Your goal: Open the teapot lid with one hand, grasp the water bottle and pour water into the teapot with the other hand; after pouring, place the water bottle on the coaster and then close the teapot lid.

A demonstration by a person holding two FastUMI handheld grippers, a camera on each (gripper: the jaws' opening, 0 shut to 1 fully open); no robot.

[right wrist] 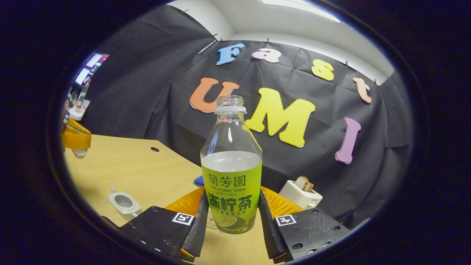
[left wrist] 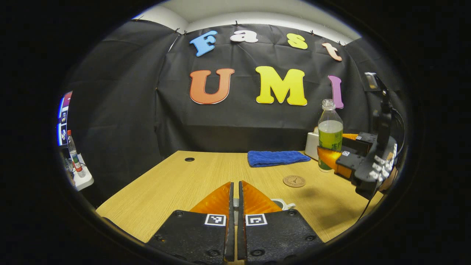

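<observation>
Water bottle [right wrist: 231,173], uncapped and part full, stood upright on the counter [left wrist: 165,184], the right gripper [right wrist: 231,217] clamped on its labelled lower body, ready to lift. Coaster [left wrist: 294,180] lay just beside the bottle, towel [left wrist: 276,158] behind. Open teapot [right wrist: 124,202] sat farther off; left gripper [left wrist: 236,206], jaws nearly together, apparently held its lid [right wrist: 78,152] clear.

the water bottle [right wrist: 231,173] stands upright and uncapped between the right tool's [right wrist: 231,217] two fingers, clear plastic with a green label, roughly half full. the teapot [right wrist: 124,203], white and open at the top, sits on the counter [right wrist: 140,165] down to that tool's left. the round brown coaster [left wrist: 294,180] lies flat ahead and right of the left tool [left wrist: 236,191].
</observation>
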